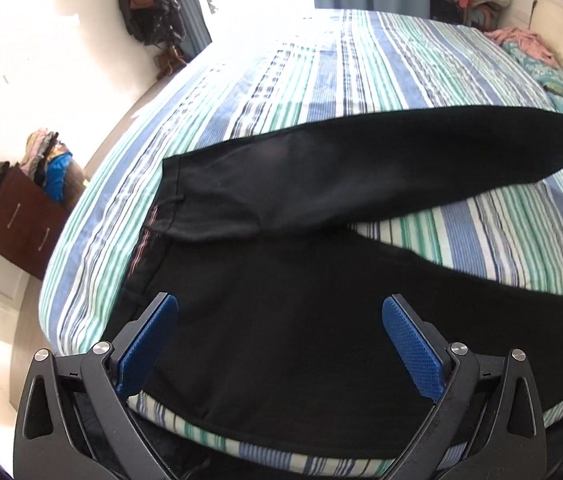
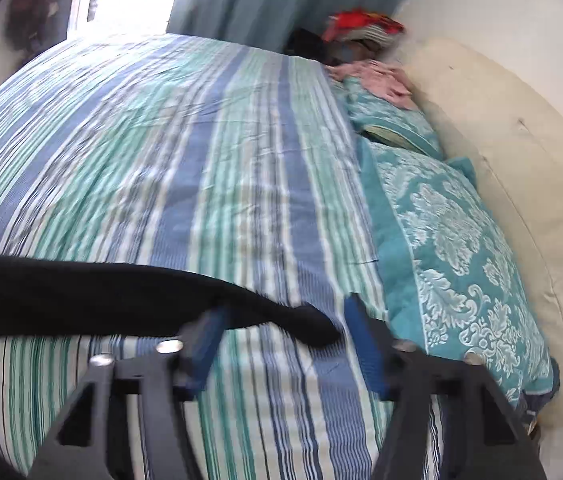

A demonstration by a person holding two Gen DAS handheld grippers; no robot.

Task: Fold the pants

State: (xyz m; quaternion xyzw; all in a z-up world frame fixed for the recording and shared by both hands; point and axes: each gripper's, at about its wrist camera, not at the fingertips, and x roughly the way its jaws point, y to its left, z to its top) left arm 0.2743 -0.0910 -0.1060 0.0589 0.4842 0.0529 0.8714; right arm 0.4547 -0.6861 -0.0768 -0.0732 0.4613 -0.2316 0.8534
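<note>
Bedroom, bed with blue-green striped cotton cover (image 1: 361, 72), teal patterned pillows (image 2: 461, 232) at the head. Black cloth pants (image 1: 281, 320) lie flat on the cover near its front edge, waistband toward the foot end, legs running toward the pillows, so the long axis goes along the bed. Legs splayed in a V, far leg's hem just beside the pillows. No fold made yet; all folds left, probably leg over leg first. Left gripper (image 1: 279, 344) hovers over the seat, fingers apart, empty. Right gripper (image 2: 285, 340) blurred, fingers apart around a hem, not clamped.
</note>
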